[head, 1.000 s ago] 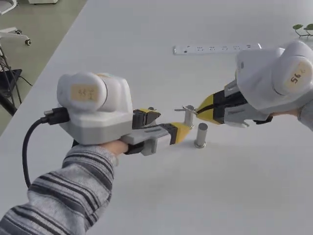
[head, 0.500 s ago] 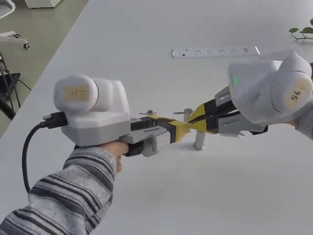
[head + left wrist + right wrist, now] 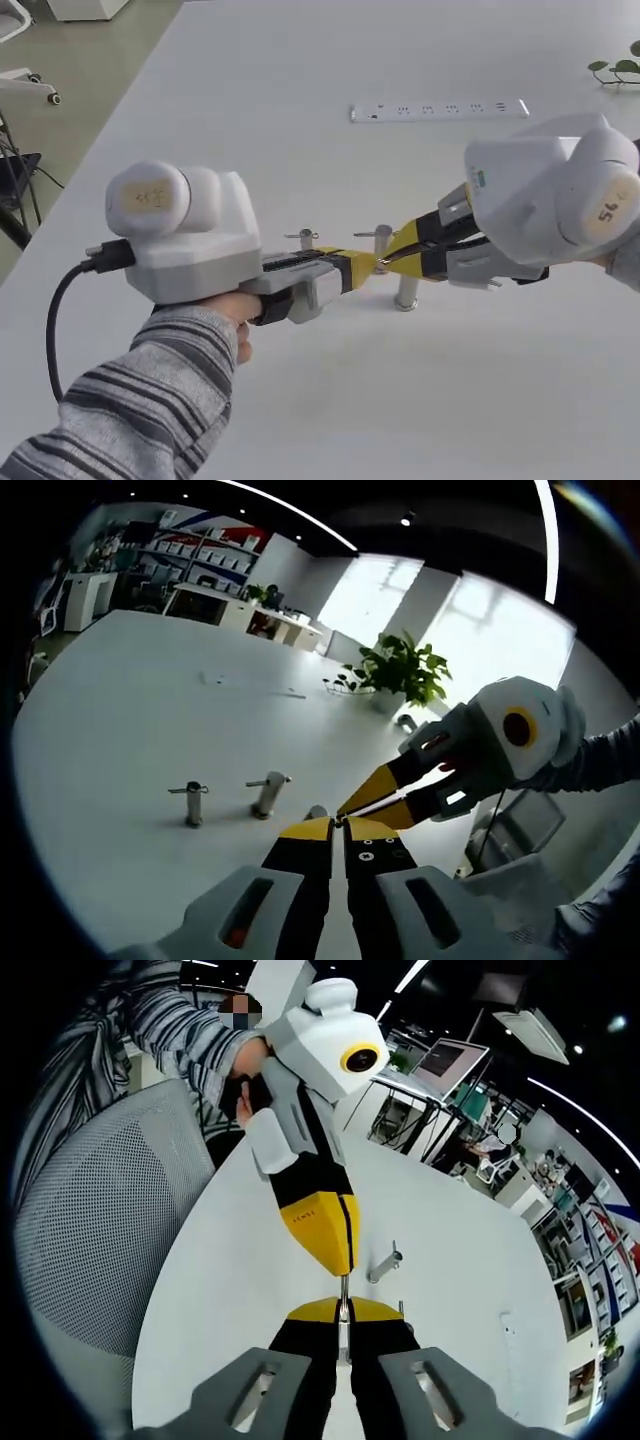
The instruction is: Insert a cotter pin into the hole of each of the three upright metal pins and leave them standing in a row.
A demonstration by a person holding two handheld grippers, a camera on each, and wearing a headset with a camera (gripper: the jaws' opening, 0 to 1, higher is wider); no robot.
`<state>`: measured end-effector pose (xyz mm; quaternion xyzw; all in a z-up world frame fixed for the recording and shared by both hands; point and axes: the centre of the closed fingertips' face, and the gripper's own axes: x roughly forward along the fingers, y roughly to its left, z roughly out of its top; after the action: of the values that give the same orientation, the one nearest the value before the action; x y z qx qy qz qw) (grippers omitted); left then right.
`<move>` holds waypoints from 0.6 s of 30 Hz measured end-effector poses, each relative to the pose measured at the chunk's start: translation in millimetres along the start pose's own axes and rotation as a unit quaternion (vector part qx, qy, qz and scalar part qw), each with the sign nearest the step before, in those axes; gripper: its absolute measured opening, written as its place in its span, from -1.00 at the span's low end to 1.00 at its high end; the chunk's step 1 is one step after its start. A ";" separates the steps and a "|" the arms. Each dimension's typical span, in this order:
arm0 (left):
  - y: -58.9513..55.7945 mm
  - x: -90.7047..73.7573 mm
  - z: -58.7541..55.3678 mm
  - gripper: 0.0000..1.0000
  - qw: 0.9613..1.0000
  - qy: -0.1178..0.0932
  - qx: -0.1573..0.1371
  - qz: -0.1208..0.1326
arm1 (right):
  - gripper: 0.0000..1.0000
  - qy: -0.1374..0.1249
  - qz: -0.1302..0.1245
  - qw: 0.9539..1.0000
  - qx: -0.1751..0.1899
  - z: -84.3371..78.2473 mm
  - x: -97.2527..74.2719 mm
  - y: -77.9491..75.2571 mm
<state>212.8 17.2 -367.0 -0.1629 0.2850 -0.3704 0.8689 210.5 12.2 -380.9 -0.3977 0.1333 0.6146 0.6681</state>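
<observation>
Right tongs (image 3: 392, 258): I am pinching the cotter (image 3: 343, 1292) in narrow jaws, just above the bare pin (image 3: 405, 293).
Left tongs (image 3: 362, 264): narrow too, and I seem to be nipping the cotter's other end, just beside the bare pin.
Cotter: thin and bright, lying roughly level, its long axis running tip to tip.
Nearer arm: the right is hanging closer to the bare pin.
Bare pin: standing upright on the worktop (image 3: 300, 120), grey, with its hole hidden.
Other pins (image 3: 382, 236): two are standing behind the bare pin, each carrying a cotter.
</observation>
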 end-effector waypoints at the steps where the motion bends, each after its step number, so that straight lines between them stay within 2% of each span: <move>1: -0.2 0.2 -0.1 -1.00 1.000 0.000 -0.003 -0.001 | -1.00 0.000 0.000 1.000 -0.001 0.2 -0.2 0.3; 14: 0.7 2.1 -1.9 -1.00 1.000 -0.002 -0.021 -0.006 | -1.00 -0.001 -0.002 1.000 -0.008 3.3 0.3 1.0; 18: -0.4 1.6 -2.4 -1.00 1.000 -0.002 -0.010 -0.010 | -1.00 0.001 0.001 1.000 0.019 2.7 1.3 2.5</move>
<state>212.1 15.6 -369.3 -0.1752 0.2851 -0.3754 0.8643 207.6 14.8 -380.9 -0.3854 0.1455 0.6123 0.6749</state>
